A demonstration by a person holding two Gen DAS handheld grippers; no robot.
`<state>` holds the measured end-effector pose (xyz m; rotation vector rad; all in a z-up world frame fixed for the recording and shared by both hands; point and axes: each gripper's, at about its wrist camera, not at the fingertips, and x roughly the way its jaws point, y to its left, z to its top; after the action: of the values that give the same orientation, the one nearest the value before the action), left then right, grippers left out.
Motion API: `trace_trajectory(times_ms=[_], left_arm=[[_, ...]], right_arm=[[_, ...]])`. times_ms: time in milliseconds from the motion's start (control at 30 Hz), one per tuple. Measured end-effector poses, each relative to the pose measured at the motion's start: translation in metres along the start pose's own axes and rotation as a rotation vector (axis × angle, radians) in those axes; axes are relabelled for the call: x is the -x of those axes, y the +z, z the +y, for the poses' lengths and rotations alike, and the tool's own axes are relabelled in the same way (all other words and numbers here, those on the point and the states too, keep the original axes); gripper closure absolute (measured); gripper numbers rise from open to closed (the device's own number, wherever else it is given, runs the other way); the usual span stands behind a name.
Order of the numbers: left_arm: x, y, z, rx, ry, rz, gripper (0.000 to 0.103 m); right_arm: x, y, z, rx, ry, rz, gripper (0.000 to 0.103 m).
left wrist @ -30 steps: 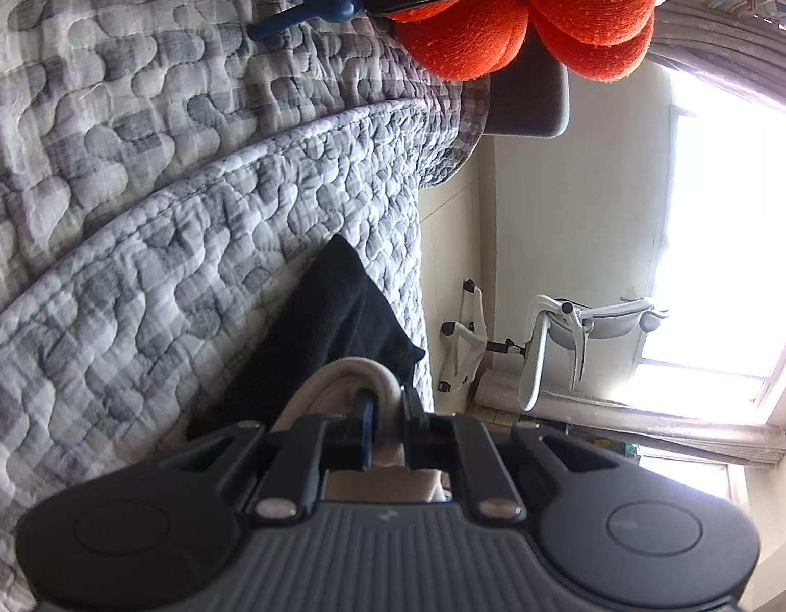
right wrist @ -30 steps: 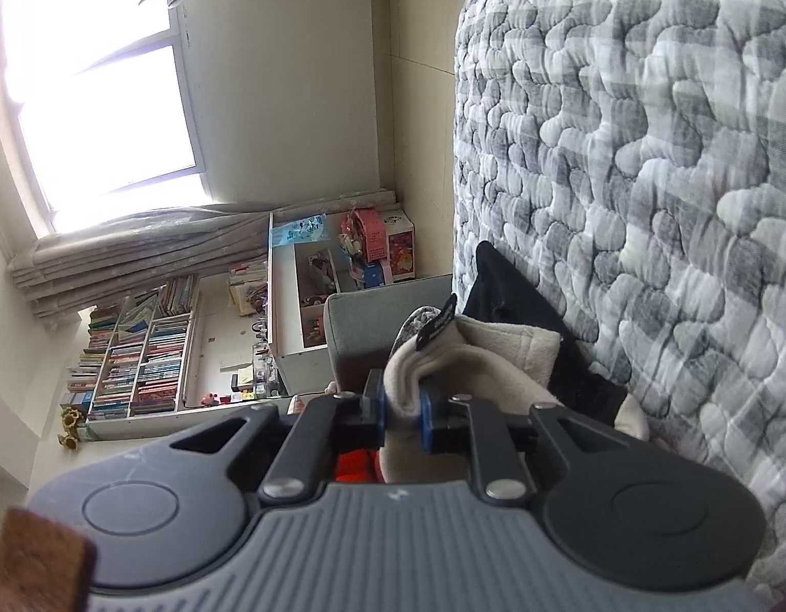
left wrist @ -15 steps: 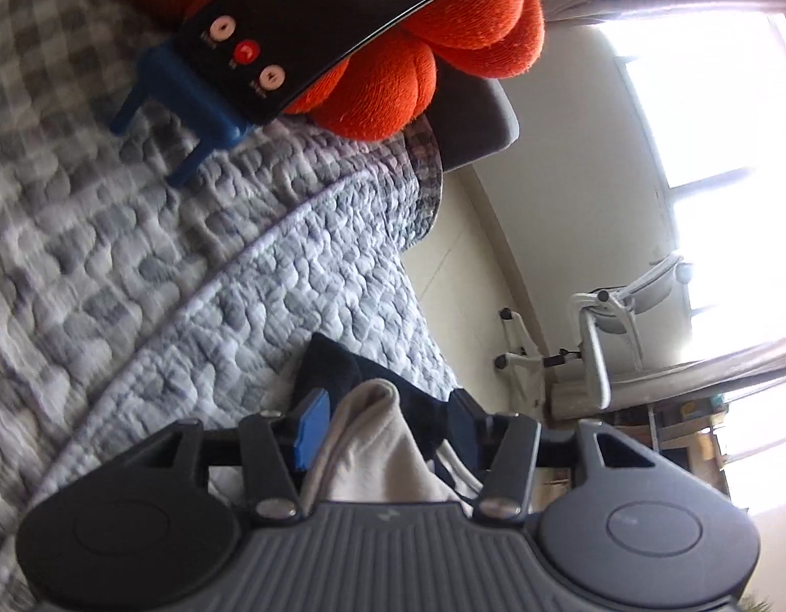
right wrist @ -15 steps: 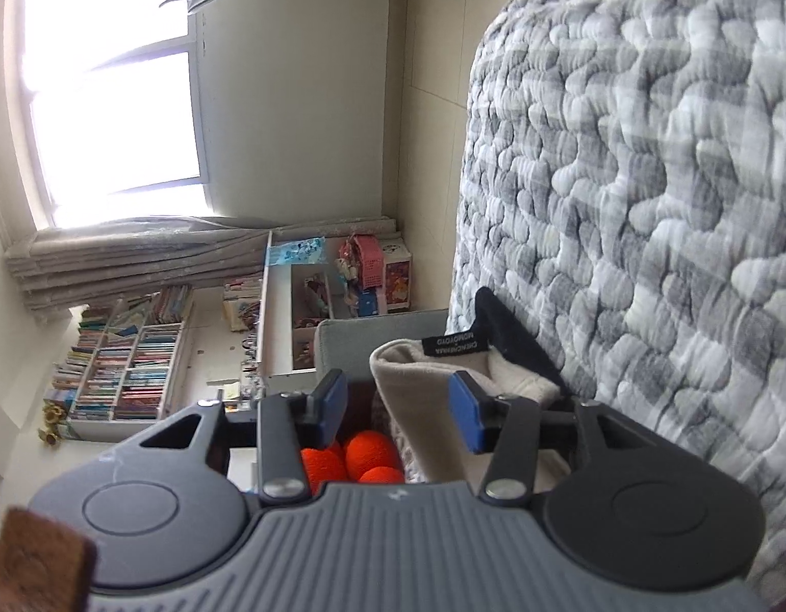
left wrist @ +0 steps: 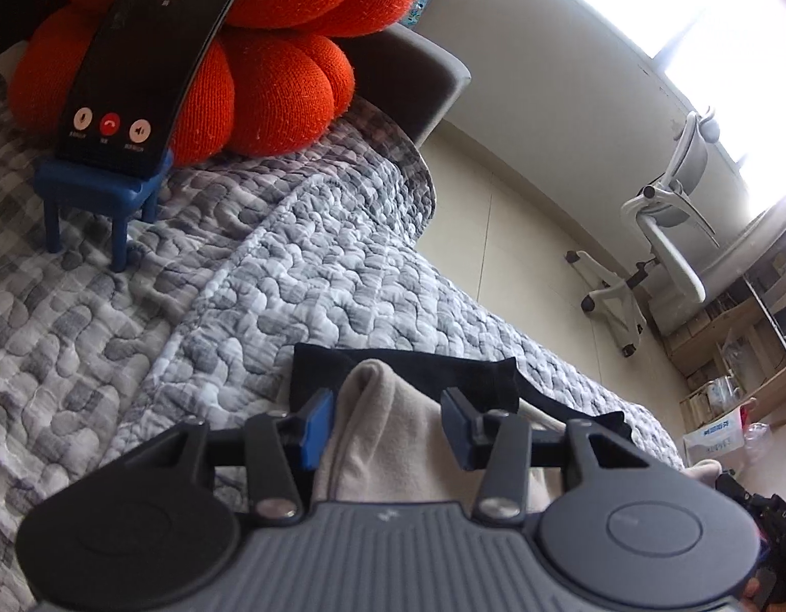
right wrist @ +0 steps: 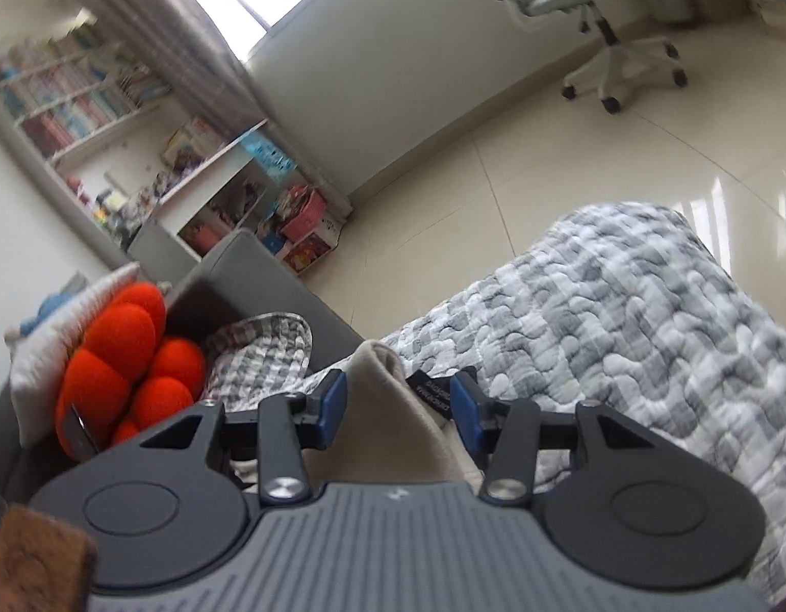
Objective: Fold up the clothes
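A beige garment (left wrist: 393,454) with a black part (left wrist: 444,367) lies bunched on the grey quilted bedspread (left wrist: 341,280). My left gripper (left wrist: 386,421) hovers over it. Its jaws are closing, with a beige fold standing between the blue pads (left wrist: 316,426), which do not press on it. In the right wrist view the same beige garment (right wrist: 393,438), with its black label (right wrist: 433,390), rises between the spread pads of my right gripper (right wrist: 399,408), which is open. The rest of the garment is hidden under both gripper bodies.
An orange knot cushion (left wrist: 280,86) lies at the bed's head, with a phone (left wrist: 137,61) leaning on it in a small blue stand (left wrist: 102,188). A white office chair (left wrist: 663,234) stands on the tiled floor. Bookshelves (right wrist: 86,102) line the wall beyond the bedspread (right wrist: 622,331).
Both grippers were shut on the beige garment a second ago and have let go, jaws now apart. Both wrists rolled towards upright and lifted a little.
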<state>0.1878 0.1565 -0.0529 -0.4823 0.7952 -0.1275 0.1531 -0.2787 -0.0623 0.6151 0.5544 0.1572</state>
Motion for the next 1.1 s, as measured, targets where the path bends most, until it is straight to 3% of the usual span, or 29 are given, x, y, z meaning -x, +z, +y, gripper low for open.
trace_trajectory(times_ms=[167, 267, 533, 567, 600, 633, 733, 967, 1100], left_arm=[[0.001, -0.004, -0.002, -0.027, 0.048, -0.016, 0.078], [0.001, -0.004, 0.001, -0.015, 0.042, -0.019, 0.081], [0.001, 0.001, 0.000, -0.049, 0.030, -0.011, 0.080], [0.001, 0.001, -0.001, -0.052, 0.031, -0.010, 0.080], [0.001, 0.001, -0.002, -0.058, 0.033, -0.015, 0.082], [0.002, 0.001, -0.003, -0.064, 0.034, -0.020, 0.088], [0.011, 0.000, -0.009, -0.085, 0.011, -0.070, 0.094], [0.029, 0.008, -0.025, -0.113, 0.018, -0.228, 0.095], [0.004, 0.020, -0.025, -0.119, 0.064, -0.202, 0.095]], right_arm=[[-0.030, -0.001, 0.010, 0.244, -0.038, 0.025, 0.053], [-0.040, -0.001, 0.004, 0.299, -0.009, 0.028, 0.053], [-0.037, 0.004, -0.007, 0.281, 0.077, 0.045, 0.053], [-0.036, 0.004, -0.007, 0.277, 0.089, 0.047, 0.055], [-0.036, 0.004, -0.005, 0.274, 0.099, 0.048, 0.071], [-0.034, 0.003, -0.003, 0.272, 0.103, 0.046, 0.078], [-0.026, 0.000, -0.001, 0.272, 0.086, 0.023, 0.083], [-0.018, 0.006, -0.004, 0.219, 0.030, -0.038, 0.086], [-0.033, 0.011, -0.008, 0.175, -0.001, -0.031, 0.086]])
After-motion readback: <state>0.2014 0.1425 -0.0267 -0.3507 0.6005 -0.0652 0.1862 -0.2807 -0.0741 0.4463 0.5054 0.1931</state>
